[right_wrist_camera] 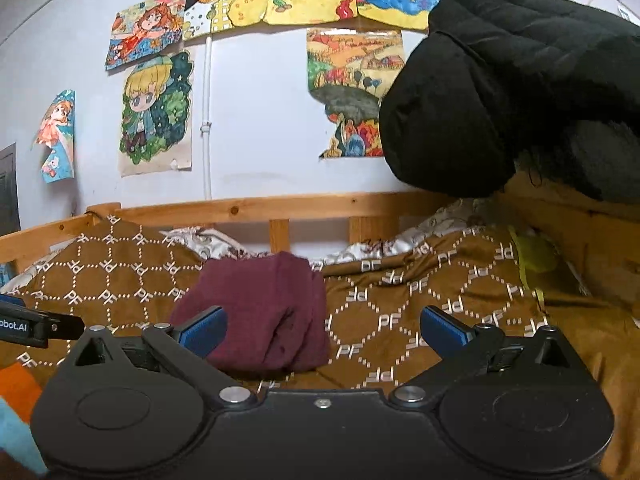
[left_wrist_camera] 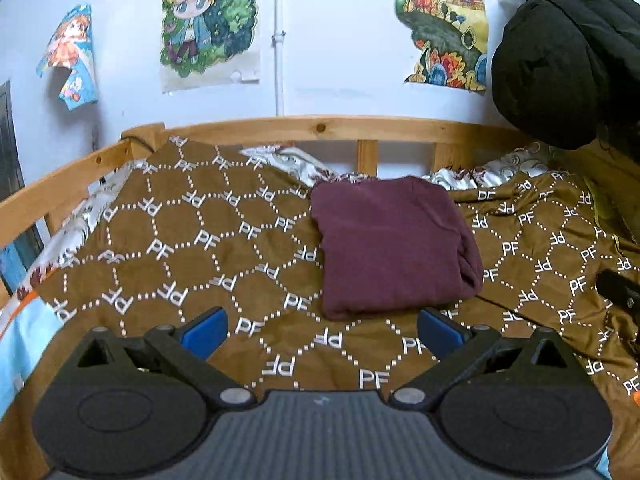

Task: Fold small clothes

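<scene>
A maroon garment (left_wrist_camera: 394, 244) lies folded into a compact rectangle on the brown patterned bedspread (left_wrist_camera: 192, 240). It also shows in the right wrist view (right_wrist_camera: 260, 320), just beyond my right gripper. My left gripper (left_wrist_camera: 322, 334) is open and empty, hovering above the bedspread just short of the garment's near edge. My right gripper (right_wrist_camera: 322, 332) is open and empty, with its left finger in front of the garment's near left corner. The tip of the left gripper (right_wrist_camera: 36, 326) shows at the left edge of the right wrist view.
A wooden bed rail (left_wrist_camera: 320, 128) runs along the far and left sides. A black padded jacket (right_wrist_camera: 520, 92) hangs at the right. A yellow-green item (right_wrist_camera: 534, 258) lies on the bedspread at the right. Posters (right_wrist_camera: 156, 112) cover the wall.
</scene>
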`<state>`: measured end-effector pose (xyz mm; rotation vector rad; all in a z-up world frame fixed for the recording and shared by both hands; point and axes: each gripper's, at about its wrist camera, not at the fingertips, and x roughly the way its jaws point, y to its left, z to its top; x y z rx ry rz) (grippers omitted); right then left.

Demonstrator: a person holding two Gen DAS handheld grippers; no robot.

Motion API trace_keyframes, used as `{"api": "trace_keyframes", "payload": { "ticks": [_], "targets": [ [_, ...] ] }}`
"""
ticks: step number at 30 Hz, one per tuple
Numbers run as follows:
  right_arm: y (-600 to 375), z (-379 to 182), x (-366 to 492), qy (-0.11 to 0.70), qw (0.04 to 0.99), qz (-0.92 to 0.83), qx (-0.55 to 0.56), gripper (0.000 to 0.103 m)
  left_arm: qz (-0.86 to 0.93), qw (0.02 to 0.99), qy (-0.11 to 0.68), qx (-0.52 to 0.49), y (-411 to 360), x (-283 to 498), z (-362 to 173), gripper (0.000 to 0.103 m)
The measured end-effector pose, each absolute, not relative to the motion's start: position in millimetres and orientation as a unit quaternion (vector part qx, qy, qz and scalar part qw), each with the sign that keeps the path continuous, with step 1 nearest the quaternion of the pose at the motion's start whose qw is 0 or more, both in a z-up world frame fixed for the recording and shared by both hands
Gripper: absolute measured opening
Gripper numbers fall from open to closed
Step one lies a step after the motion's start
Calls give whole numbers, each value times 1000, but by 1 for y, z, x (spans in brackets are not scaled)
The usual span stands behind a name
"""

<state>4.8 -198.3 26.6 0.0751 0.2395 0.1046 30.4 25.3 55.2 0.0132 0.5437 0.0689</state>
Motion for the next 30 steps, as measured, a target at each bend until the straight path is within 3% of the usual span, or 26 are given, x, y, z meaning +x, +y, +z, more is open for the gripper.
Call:
{"api": "trace_keyframes", "payload": {
  "ticks": [30],
  "targets": [
    [-206,14,2,150,986,42,51,102,39,955,294,10,25,36,43,102]
  ]
}}
